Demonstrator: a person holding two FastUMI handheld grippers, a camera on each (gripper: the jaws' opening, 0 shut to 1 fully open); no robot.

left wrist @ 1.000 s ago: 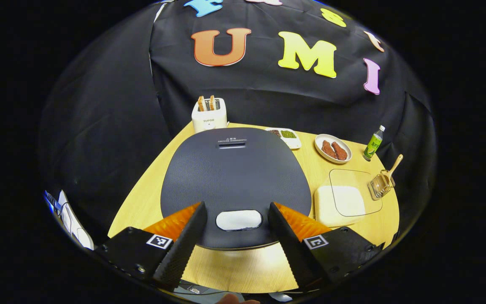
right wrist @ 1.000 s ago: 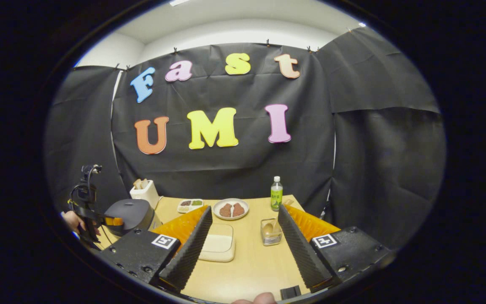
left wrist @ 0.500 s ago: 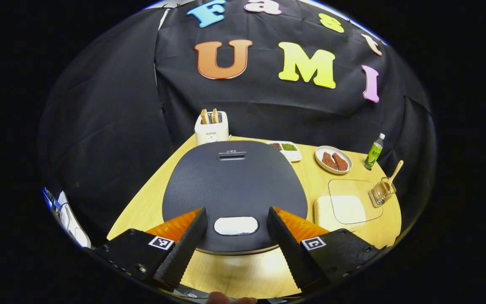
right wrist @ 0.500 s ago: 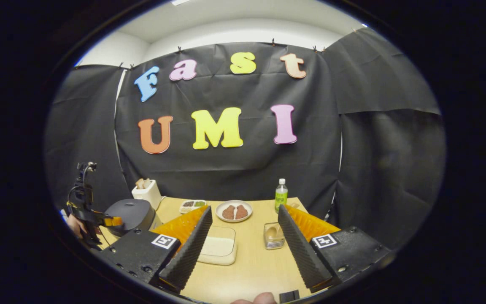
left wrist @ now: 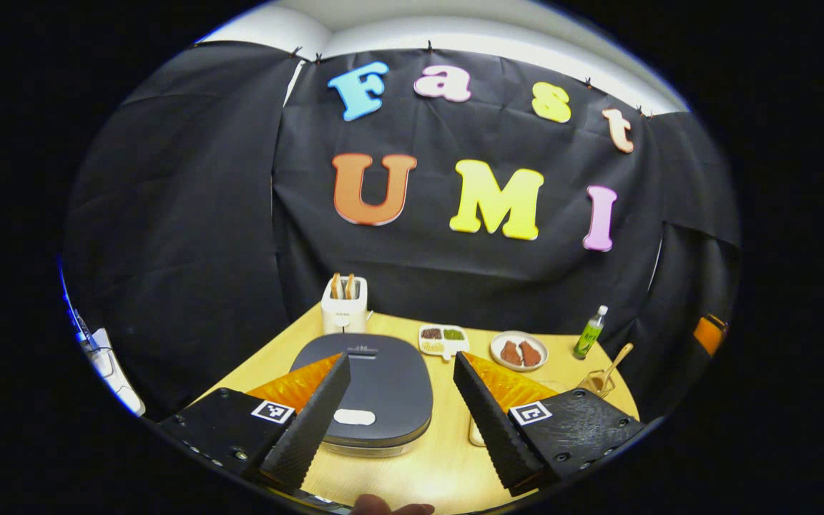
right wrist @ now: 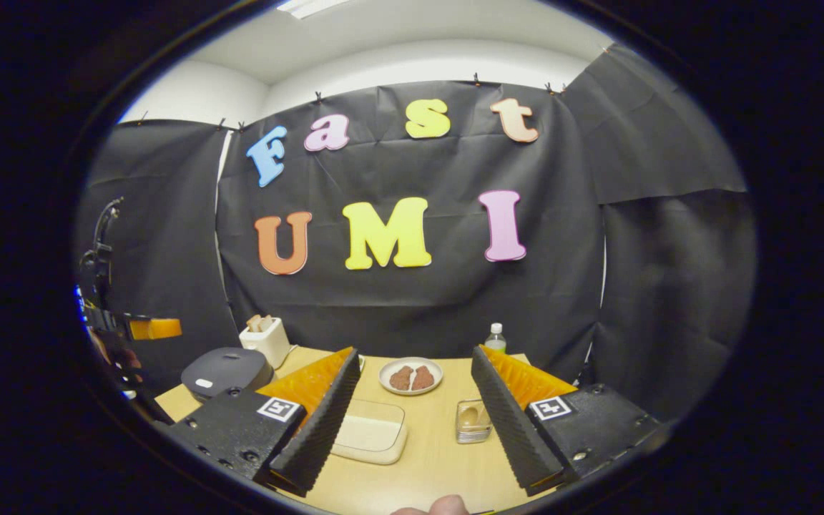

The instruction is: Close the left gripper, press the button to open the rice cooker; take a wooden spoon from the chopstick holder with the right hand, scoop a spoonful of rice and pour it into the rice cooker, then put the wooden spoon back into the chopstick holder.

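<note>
Both sets of jaws are standing wide apart and gripping nothing, well above the table [right wrist: 426, 465].

Left gripper [left wrist: 401, 411] is hanging above the closed rice cooker [left wrist: 380, 390], its pale button [left wrist: 354, 416] apparently not yet pressed (the fingers would first need to come together). Right gripper [right wrist: 412, 411] is facing the lidded rice container [right wrist: 371, 433] and the chopstick holder [right wrist: 473, 422], where the wooden spoon [left wrist: 616, 361] is sitting untouched. By these signs, every step is remaining: pressing, scooping, pouring, returning.
</note>
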